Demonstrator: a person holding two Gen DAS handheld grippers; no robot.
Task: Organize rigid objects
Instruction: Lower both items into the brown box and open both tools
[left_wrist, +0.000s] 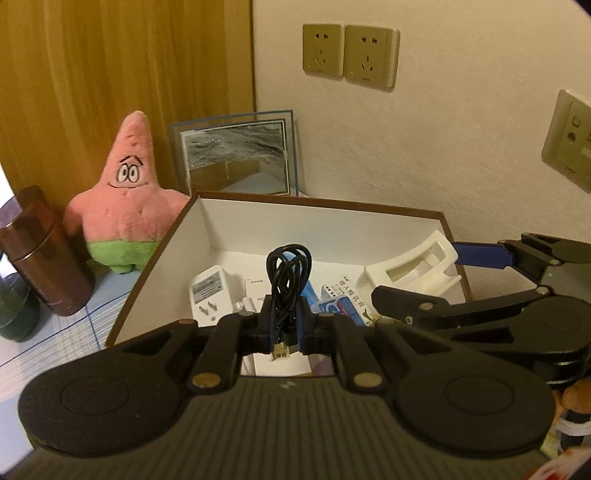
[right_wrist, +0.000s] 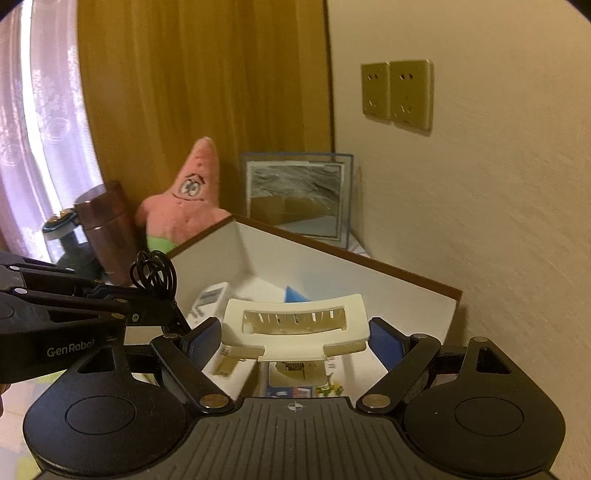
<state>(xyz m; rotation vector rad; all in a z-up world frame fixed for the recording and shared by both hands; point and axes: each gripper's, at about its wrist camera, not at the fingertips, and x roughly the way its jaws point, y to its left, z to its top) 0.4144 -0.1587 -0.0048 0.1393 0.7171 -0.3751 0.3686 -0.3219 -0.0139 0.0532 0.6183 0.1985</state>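
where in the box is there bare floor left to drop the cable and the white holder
Bare floor in the box runs along its back wall, behind the white adapter; the back left corner is free too. The near middle is crowded with the adapter, a white card and blue packets. The black cable and white holder are both gripped.

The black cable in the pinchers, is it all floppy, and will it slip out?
Probably floppy: the black cable is wound in loose loops that stick up above the left gripper. It likely won't slip soon, since the jaws are shut tight on the bundle. It looks light, so it should drop softly into the box.
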